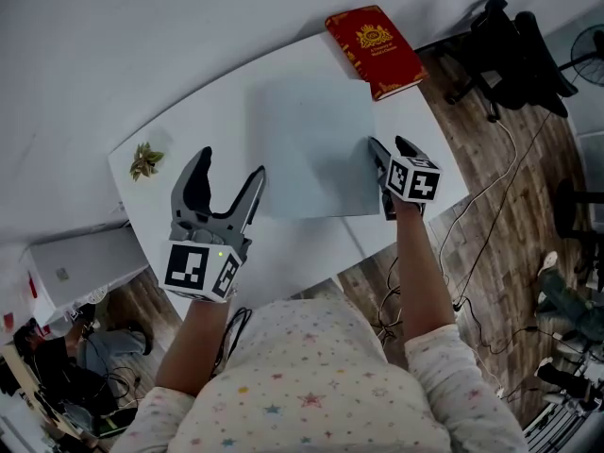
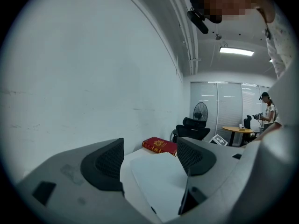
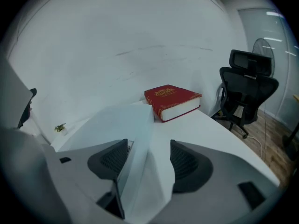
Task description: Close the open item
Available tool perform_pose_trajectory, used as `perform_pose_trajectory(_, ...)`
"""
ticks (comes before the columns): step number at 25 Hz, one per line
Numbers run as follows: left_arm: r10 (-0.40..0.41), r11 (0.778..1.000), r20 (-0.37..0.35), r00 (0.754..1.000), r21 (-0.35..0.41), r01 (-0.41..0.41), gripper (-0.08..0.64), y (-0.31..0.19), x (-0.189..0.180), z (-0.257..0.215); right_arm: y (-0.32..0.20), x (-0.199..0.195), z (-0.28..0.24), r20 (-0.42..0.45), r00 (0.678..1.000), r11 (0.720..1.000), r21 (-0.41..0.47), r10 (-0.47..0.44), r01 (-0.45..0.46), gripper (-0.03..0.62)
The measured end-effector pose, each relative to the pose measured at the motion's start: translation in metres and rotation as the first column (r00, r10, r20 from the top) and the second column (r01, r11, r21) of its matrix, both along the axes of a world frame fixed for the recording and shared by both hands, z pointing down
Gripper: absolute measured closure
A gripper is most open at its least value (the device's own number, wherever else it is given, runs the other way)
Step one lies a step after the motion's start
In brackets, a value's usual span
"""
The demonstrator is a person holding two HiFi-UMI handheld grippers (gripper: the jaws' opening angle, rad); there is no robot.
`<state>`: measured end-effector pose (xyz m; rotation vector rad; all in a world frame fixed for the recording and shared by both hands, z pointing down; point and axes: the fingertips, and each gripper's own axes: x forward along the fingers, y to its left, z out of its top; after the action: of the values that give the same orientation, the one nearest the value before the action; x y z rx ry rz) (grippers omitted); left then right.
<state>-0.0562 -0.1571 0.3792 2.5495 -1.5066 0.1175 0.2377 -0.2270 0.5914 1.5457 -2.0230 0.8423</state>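
Observation:
A pale grey laptop point(image 1: 311, 149) lies in the middle of the white table point(image 1: 283, 253), its lid lowered almost flat. In the right gripper view the lid point(image 3: 117, 125) stands a little raised, and a strip of keyboard shows under it. My right gripper point(image 1: 391, 145) is at the laptop's right edge. Its open jaws straddle the lid's edge point(image 3: 148, 160), with a gap on the right side. My left gripper point(image 1: 229, 166) hovers open over bare table just left of the laptop point(image 2: 159, 176), with nothing between its jaws.
A red hardcover book point(image 1: 375, 50) lies at the table's far right corner, beyond the laptop. A small plant sprig point(image 1: 145, 160) sits at the table's left end. A black office chair point(image 1: 510, 50) stands on the wooden floor to the right.

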Motion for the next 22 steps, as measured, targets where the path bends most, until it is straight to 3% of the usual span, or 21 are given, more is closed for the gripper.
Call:
perform_pose_trajectory(4, 0.003, 1.000, -0.002, 1.000, 0.004, -0.003, 0.227, 0.000, 0.001, -0.001, 0.001, -0.001, -0.004, -0.038, 0.999, 0.999, 0.004, -0.034, 0.034, 0.307)
perform_pose_trajectory(22, 0.003, 1.000, 0.000, 1.000, 0.010, -0.003, 0.229, 0.000, 0.003, -0.003, 0.015, -0.007, -0.023, -0.013, 0.999, 0.998, 0.047, -0.045, 0.045, 0.319)
